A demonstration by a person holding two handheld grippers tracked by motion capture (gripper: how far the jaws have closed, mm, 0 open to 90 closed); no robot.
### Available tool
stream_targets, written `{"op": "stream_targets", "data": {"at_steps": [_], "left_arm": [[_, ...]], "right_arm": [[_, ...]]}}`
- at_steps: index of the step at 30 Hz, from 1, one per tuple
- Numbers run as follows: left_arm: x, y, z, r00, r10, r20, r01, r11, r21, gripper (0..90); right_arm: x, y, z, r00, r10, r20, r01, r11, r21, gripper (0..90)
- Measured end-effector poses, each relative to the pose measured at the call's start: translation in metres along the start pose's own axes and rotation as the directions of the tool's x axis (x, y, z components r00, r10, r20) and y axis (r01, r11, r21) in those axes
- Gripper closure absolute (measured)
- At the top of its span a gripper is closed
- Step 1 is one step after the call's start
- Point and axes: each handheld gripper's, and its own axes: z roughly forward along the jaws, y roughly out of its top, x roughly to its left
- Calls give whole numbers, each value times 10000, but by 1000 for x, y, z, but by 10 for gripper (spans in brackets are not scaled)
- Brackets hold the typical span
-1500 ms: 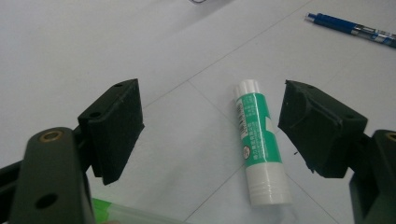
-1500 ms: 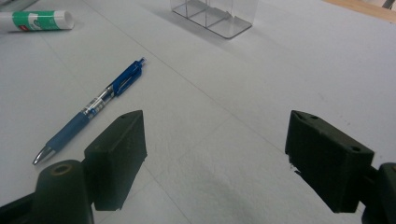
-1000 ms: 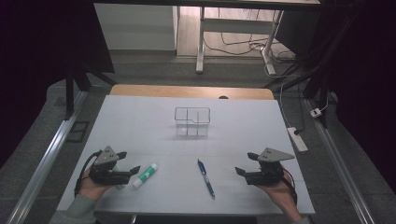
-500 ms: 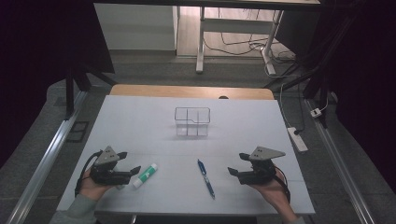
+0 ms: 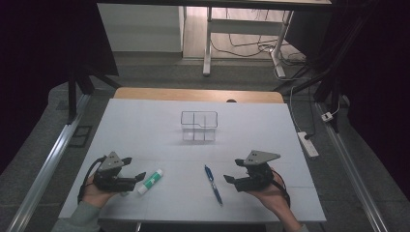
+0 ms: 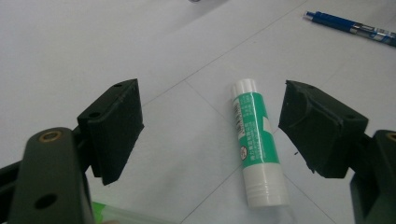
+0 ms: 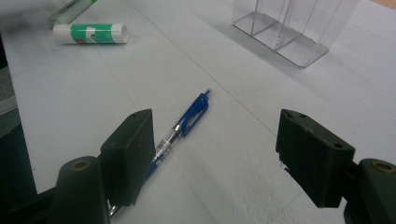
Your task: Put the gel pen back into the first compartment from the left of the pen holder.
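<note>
A white and green glue stick [image 5: 151,181] lies on the white table [image 5: 145,125] just right of my left gripper [image 5: 134,169]. In the left gripper view the glue stick [image 6: 256,140] rests between the wide jaws of that gripper [image 6: 212,126], touching neither. A blue pen [image 5: 212,184] lies left of my right gripper [image 5: 233,171]. In the right gripper view the pen [image 7: 187,120] runs down under the left jaw. That gripper [image 7: 215,154] is open; its jaws have just been closing slightly, with no pad on anything.
A clear compartment box [image 5: 199,125] stands at the table's middle, far side, and the box [image 7: 289,28] shows ahead of the right gripper. A green translucent item [image 6: 121,214] lies by the left gripper. A power strip [image 5: 308,144] lies on the floor to the right.
My right gripper has moved left toward the blue pen. The left gripper, glue stick and pen have stayed in place.
</note>
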Motion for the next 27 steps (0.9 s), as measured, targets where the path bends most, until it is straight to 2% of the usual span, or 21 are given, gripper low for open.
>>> {"op": "stream_targets", "data": {"at_steps": [6, 10, 14, 18, 20, 23, 24, 27], "left_arm": [[1, 0, 0, 10000, -31, 5, 31, 10000, -1, 212], [0, 0, 0, 10000, -15, -18, 15, 10000, 10, 211], [0, 0, 0, 9999, -69, 89, 69, 9999, -73, 211], [-1, 1, 0, 10000, -11, 59, 11, 10000, -93, 212], [-1, 2, 1, 10000, 10, 56, -10, 10000, -83, 211], [-1, 2, 1, 10000, 34, 55, -34, 10000, -61, 211], [-1, 1, 1, 10000, 27, 63, -27, 10000, -54, 211], [-1, 1, 2, 10000, 19, 61, -19, 10000, -34, 211]], "right_arm": [[4, 7, 6, 10000, -47, 46, 45, 9991, 429, 279], [7, 13, 10, 9999, -20, -135, 29, 9978, 665, 275], [11, 19, 16, 9997, -171, -171, 185, 9963, 842, 274], [16, 23, 23, 9998, -123, -183, 140, 9953, 959, 272], [18, 25, 27, 9999, -150, -32, 153, 9934, 1140, 273], [19, 26, 30, 10000, -9, -65, 18, 9908, 1351, 280], [20, 26, 34, 9999, 129, -114, -110, 9875, 1574, 289], [24, 26, 40, 9999, 157, -46, -145, 9803, 1968, 292]]}}
